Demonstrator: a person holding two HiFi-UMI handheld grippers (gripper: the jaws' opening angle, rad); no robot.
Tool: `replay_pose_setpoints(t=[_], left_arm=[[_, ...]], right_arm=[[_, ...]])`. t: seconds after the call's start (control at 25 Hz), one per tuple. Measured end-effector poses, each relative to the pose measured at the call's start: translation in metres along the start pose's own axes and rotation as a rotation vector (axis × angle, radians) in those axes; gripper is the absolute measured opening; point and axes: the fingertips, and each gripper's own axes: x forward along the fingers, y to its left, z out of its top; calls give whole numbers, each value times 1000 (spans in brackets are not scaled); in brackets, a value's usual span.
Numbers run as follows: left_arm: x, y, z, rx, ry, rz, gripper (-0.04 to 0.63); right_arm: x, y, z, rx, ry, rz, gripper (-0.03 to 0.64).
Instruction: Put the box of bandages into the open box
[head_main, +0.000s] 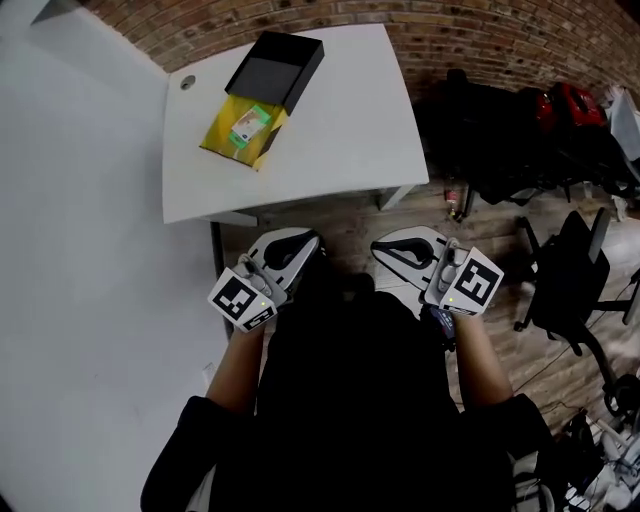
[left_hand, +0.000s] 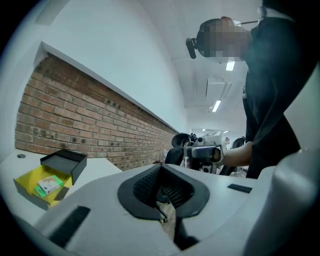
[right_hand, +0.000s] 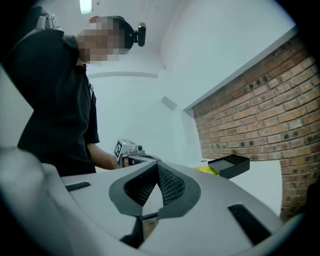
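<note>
A small green and white box of bandages (head_main: 248, 126) lies in an open yellow box (head_main: 222, 138) at the far left of the white table (head_main: 340, 130). A black lid (head_main: 275, 66) sits against the yellow box's far end. The left gripper view shows the bandage box (left_hand: 48, 185), the yellow box (left_hand: 27, 186) and the lid (left_hand: 65, 162) at lower left. Both grippers hang near my body, short of the table's front edge. My left gripper (head_main: 308, 246) (left_hand: 162, 202) is shut and empty. My right gripper (head_main: 386, 250) (right_hand: 150, 202) is also shut and empty, and the two point towards each other.
A brick wall (head_main: 480, 30) runs behind the table and a white wall (head_main: 70, 200) lies to the left. Black bags (head_main: 500, 130) and an office chair (head_main: 575, 275) stand on the wooden floor at the right. A bottle (head_main: 455, 197) stands near the table leg.
</note>
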Motion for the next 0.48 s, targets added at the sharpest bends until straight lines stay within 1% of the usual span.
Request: replay_pose_setpoints(t=[0.2, 0.28, 0.36, 0.48], left_arm=[[-17, -24, -19, -23, 15, 49, 17], [-23, -29, -26, -30, 29, 67, 17], [-31, -30, -27, -37, 34, 86, 17], [-39, -31, -18, -34, 15, 104, 17]], right_arm=[[6, 14, 5, -28, -75, 34, 5], [7, 17, 5, -33, -90, 36, 5], [7, 18, 7, -20, -104, 27, 5], [7, 20, 6, 22, -122, 19, 5]])
